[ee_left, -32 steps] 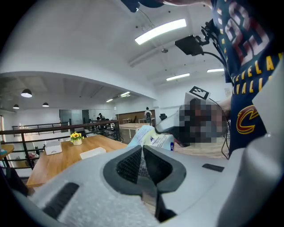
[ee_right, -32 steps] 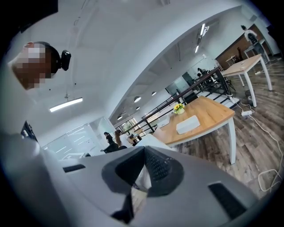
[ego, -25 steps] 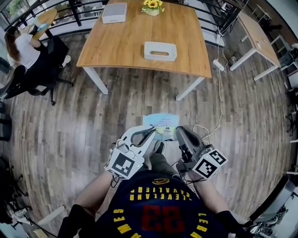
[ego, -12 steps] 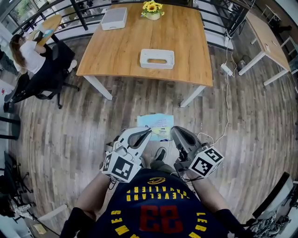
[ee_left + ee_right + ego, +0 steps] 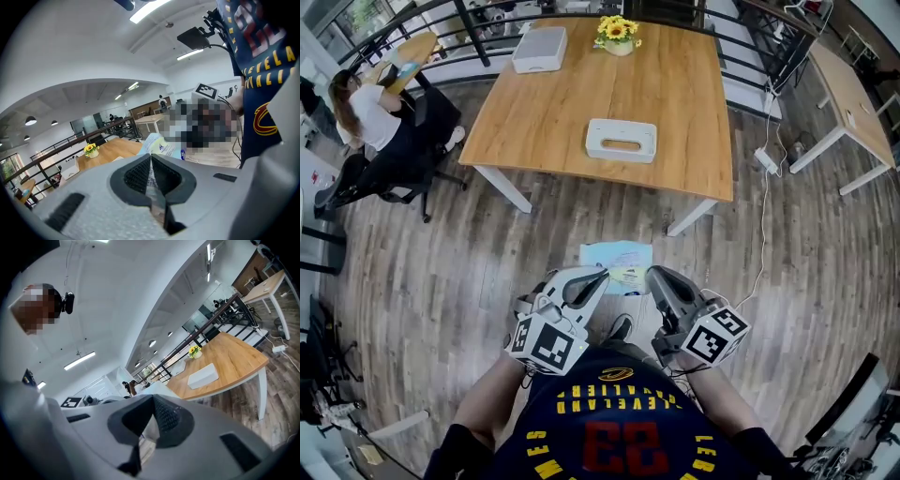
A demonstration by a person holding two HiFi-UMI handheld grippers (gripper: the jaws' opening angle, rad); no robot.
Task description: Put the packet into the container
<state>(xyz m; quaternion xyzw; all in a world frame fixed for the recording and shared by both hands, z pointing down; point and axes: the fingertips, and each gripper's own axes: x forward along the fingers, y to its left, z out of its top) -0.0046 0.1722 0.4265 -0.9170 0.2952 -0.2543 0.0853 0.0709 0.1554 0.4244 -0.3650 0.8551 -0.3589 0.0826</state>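
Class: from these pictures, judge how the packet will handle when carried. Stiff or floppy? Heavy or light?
Probably floppy: the packet is thin and flat, pinched at its near edge by the left gripper and right gripper. Likely light: edge grips hold it up.

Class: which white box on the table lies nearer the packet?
The slotted white box at the table's near edge; the plain box sits back by the sunflowers.

Pale blue packet (image 5: 617,255); white container (image 5: 622,141); wood-grain table (image 5: 553,103); yellow sunflowers (image 5: 618,29).
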